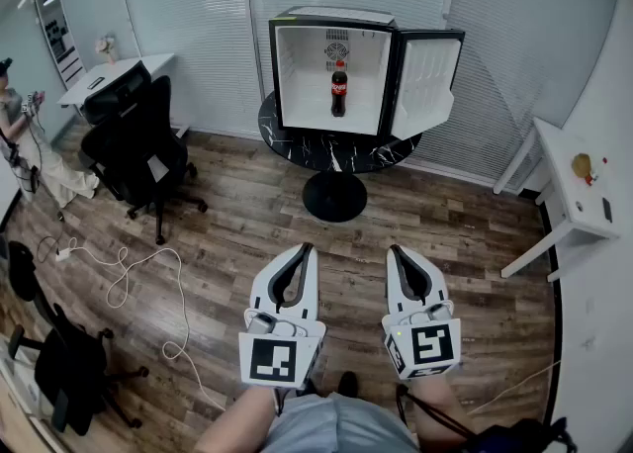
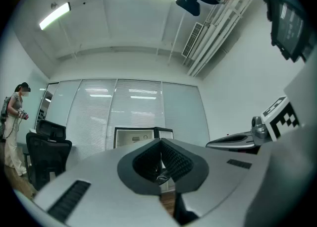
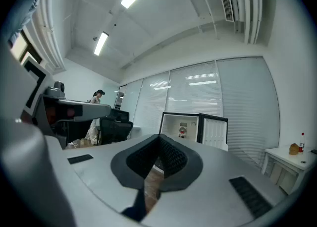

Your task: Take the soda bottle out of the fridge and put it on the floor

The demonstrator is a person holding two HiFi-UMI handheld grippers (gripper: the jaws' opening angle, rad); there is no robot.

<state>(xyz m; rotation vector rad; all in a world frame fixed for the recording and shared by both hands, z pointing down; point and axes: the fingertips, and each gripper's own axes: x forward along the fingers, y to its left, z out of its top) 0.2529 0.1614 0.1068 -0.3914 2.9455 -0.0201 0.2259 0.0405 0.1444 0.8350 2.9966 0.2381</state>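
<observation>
Count: 1 fridge (image 1: 331, 16) (door open), 1 soda bottle (image 1: 338, 88) inside it, 1 round table (image 1: 297, 144) under it. Left of the fridge: 1 left desk (image 1: 129, 67), 1 person (image 1: 20, 135), 1 floor cable (image 1: 124, 278), 2 office chairs, i.e. near chair (image 1: 138, 144) and far chair (image 1: 64, 367); right of the fridge: 1 right desk (image 1: 569, 199). In front of the fridge: 2 grippers, left gripper (image 1: 305, 248) and right gripper (image 1: 396, 250).
</observation>
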